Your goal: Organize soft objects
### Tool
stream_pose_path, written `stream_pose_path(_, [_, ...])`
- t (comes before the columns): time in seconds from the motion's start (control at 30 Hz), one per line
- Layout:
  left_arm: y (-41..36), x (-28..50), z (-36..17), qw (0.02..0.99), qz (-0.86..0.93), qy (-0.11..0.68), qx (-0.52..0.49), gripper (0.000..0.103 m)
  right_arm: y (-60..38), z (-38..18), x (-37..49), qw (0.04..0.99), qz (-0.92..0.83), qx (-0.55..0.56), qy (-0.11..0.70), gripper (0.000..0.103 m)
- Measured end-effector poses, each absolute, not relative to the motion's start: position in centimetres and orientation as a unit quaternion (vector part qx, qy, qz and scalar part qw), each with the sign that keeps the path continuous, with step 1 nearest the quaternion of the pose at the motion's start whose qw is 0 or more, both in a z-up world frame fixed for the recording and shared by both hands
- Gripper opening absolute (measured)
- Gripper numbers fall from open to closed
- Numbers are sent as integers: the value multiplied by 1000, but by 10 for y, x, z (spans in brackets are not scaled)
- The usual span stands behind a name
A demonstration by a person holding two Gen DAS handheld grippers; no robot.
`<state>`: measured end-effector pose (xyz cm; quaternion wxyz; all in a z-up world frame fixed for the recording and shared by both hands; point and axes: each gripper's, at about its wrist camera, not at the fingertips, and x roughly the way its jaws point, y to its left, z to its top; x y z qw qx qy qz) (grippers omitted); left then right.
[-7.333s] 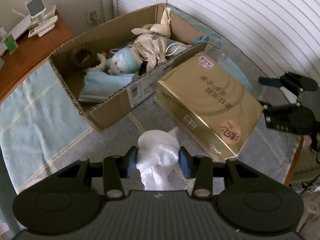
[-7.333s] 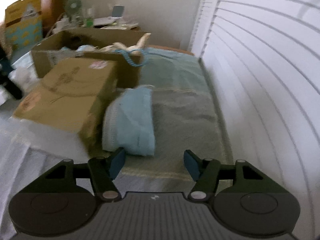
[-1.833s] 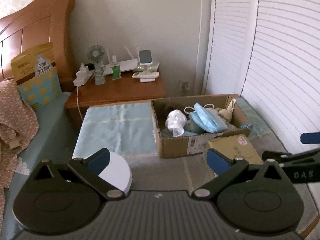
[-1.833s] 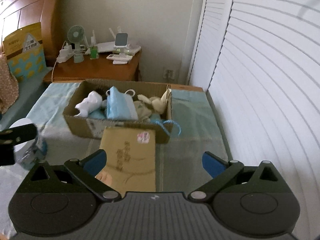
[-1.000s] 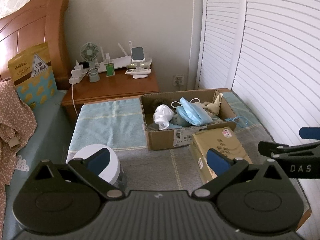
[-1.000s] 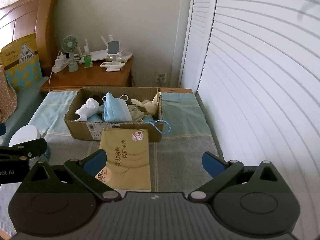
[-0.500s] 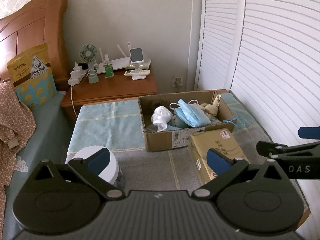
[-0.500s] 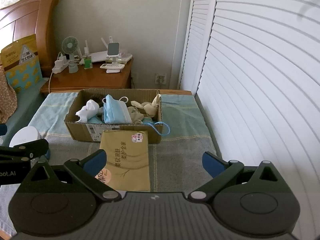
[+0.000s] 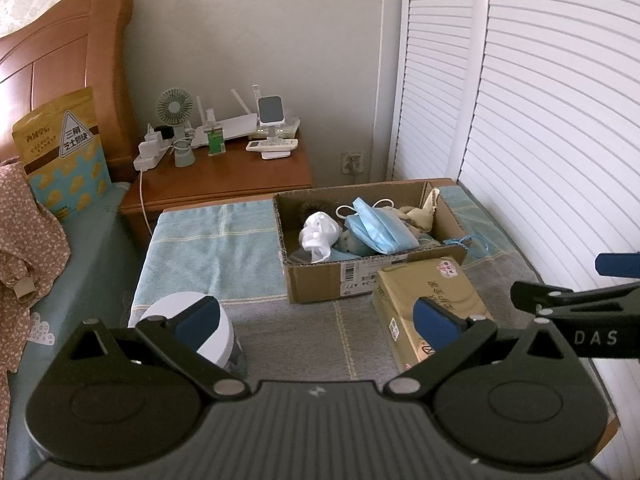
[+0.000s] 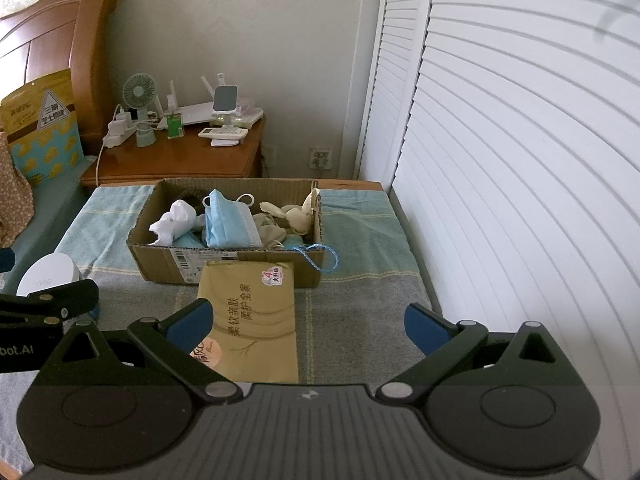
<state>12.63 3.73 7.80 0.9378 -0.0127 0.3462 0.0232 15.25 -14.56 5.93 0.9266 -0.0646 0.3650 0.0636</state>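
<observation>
An open cardboard box (image 9: pixel 320 280) (image 10: pixel 224 258) stands on the towel-covered table. Inside it lie a white crumpled cloth (image 9: pixel 318 234) (image 10: pixel 174 222), a blue face mask (image 9: pixel 378 228) (image 10: pixel 228 220), a beige plush toy (image 9: pixel 420 214) (image 10: pixel 288 214) and other soft things. My left gripper (image 9: pixel 316 318) is open and empty, held high and well back from the box. My right gripper (image 10: pixel 306 322) is open and empty, also well back. Each gripper shows at the edge of the other's view.
A gold tissue pack (image 9: pixel 430 304) (image 10: pixel 250 312) lies in front of the box. A white round device (image 9: pixel 188 316) (image 10: pixel 46 274) sits at the table's left front. A blue cord (image 10: pixel 320 258) hangs from the box corner. A wooden nightstand (image 9: pixel 224 176) stands behind; white shutters (image 10: pixel 520 160) run along the right.
Both grippers have drawn back and up a little from the box. Earlier the left gripper held the white cloth; it now lies in the box with the blue mask.
</observation>
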Motion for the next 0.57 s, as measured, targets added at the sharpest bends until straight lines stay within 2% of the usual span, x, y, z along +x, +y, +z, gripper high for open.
stream_pose_path(0.57, [35,126,78,938,22,346,-13,102,-145,59,149,927,65,-66,363,103])
